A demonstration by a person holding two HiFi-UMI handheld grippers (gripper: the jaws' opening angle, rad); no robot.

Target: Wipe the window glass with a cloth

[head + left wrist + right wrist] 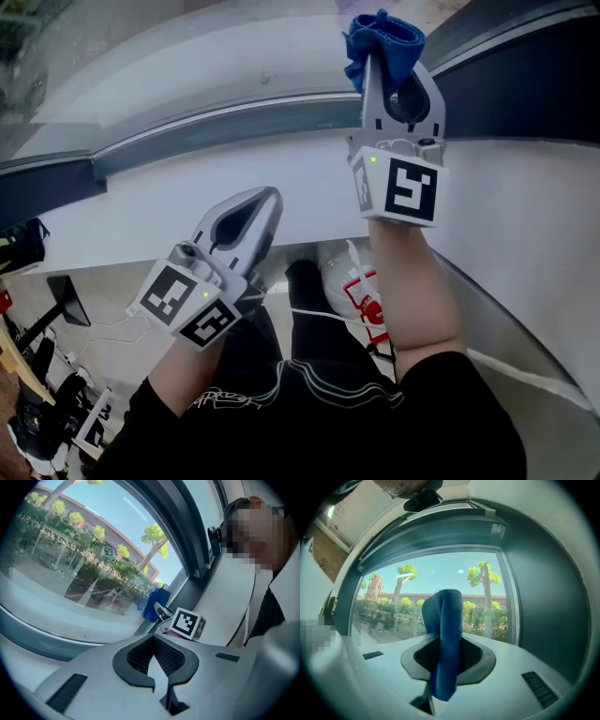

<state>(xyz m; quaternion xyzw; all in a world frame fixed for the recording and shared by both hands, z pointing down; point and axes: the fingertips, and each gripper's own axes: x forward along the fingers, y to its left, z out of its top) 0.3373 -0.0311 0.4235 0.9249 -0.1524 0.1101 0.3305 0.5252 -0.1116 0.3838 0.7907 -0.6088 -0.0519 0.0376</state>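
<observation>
A blue cloth [382, 39] is clamped in my right gripper [399, 67], which is shut on it and held up against the lower edge of the window glass [141, 56]. In the right gripper view the cloth [447, 630] stands folded between the jaws, with the glass [440, 581] just ahead. My left gripper [265, 199] hangs lower and to the left, over the white sill [300, 164], shut with nothing in it. The left gripper view looks along the glass [70, 569] to the cloth [151, 604] and the right gripper's marker cube [187, 623].
A dark window frame [234, 114] runs under the glass, and a dark upright [553, 597] closes it on the right. Below the sill are the person's black trousers [281, 375], a red and white bag [361, 295] and tripod gear [56, 309] on the floor.
</observation>
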